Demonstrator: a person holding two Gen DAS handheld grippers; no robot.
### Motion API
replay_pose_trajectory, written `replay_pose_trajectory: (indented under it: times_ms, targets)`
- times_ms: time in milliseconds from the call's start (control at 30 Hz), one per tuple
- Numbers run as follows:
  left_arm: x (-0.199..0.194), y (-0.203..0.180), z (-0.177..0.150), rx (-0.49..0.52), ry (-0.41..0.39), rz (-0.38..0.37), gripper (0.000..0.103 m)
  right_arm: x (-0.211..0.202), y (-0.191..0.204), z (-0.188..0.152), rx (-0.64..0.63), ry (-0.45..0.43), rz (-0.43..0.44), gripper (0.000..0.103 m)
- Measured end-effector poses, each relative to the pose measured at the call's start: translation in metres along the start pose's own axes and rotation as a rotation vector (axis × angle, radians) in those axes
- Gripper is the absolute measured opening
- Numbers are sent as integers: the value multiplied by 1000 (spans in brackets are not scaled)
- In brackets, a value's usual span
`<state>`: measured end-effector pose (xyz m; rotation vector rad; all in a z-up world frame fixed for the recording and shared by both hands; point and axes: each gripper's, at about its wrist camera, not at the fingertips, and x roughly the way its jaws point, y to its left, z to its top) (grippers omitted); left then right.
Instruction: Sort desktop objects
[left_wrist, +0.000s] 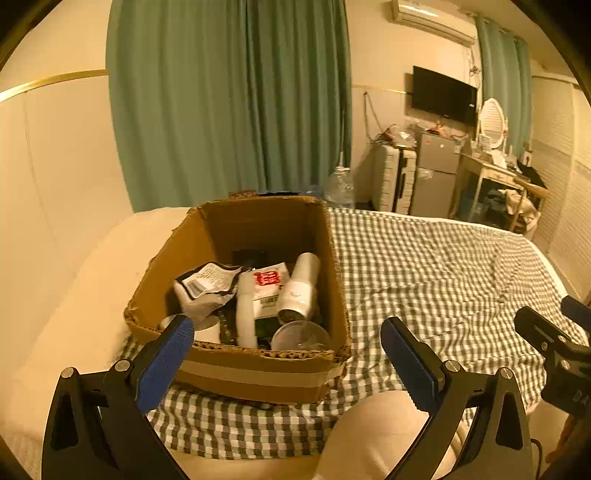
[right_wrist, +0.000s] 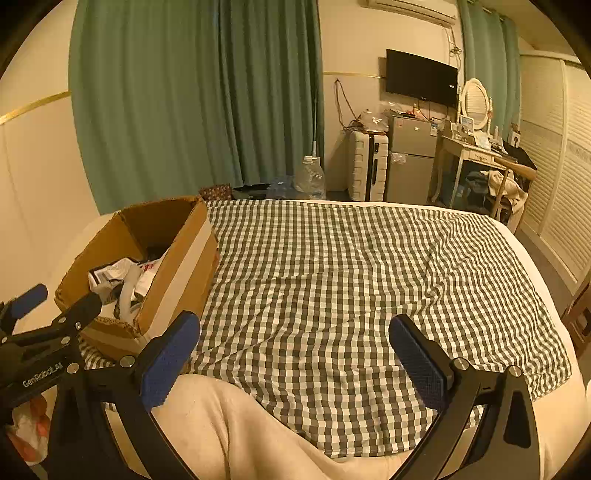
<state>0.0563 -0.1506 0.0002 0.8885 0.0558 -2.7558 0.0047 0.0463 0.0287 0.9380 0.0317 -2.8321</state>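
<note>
Green-white checked blanket (right_wrist: 332, 280), brown box (left_wrist: 258, 373)

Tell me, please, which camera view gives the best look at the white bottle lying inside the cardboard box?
The left wrist view: it looks down into the cardboard box, so the white bottle shows nearly whole, lying among packets. In the right wrist view the box stands side-on at the left, and its near wall hides the bottle.

Cardboard box (left_wrist: 258, 369) sits on checked cloth (right_wrist: 332, 277), at its left edge; bottle (left_wrist: 301, 288) and packets (left_wrist: 207, 286) inside box.
</note>
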Motion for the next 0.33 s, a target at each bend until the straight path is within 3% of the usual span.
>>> replay_pose_trajectory:
  times_ms: [333]
  targets:
    - [-5,-1,-2,-9,-9,-56,103,1,13,-9,-43,19,9,103]
